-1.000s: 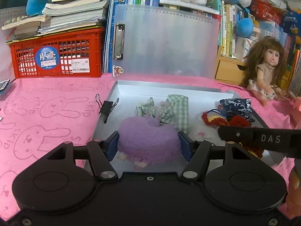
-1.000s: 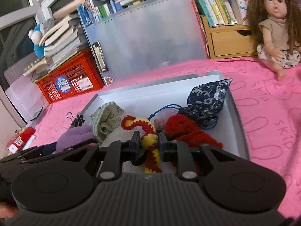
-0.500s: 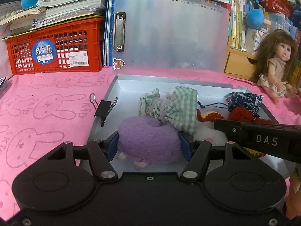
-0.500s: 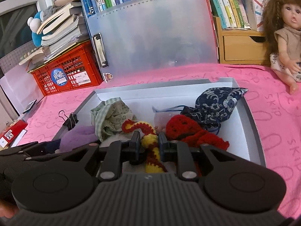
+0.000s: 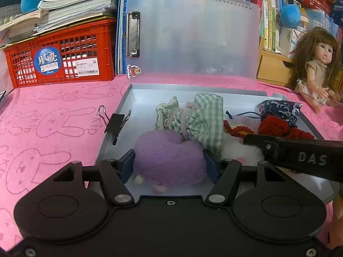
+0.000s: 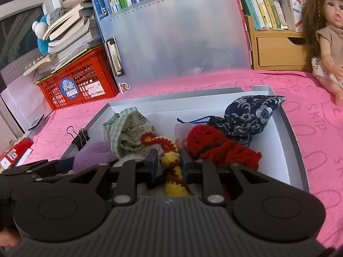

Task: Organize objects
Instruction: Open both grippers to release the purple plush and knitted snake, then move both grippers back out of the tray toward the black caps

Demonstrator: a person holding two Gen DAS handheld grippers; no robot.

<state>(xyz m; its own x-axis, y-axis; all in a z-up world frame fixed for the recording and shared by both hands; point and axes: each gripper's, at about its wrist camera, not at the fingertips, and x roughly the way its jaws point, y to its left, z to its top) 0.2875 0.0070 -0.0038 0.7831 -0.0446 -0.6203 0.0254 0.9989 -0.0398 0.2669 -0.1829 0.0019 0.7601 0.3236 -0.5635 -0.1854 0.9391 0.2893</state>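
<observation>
The left gripper [image 5: 169, 162] sits low over the near left part of the grey box [image 5: 115, 132]. Its two blue pads squeeze the sides of the purple plush toy [image 5: 169, 156], so it is clamped on the toy. The toy is fat and round and lies right between the pads, down on the box floor. Just behind it lies the green checked cloth bundle [image 5: 201, 117].

Next comes the right gripper [image 6: 169, 162], over the near middle of the box. Its jaws are opening now. The yellow and red crochet string [image 6: 171, 165] lies between them. It is long and thin, and it runs straight away from the gripper, from near to far. The pads look a tiny bit apart from it, so I think the string is being let go here. The red crochet piece [image 6: 214, 147] sits just right of it, and the dark blue flower pouch [image 6: 250, 113] lies farther back on the right.
</observation>
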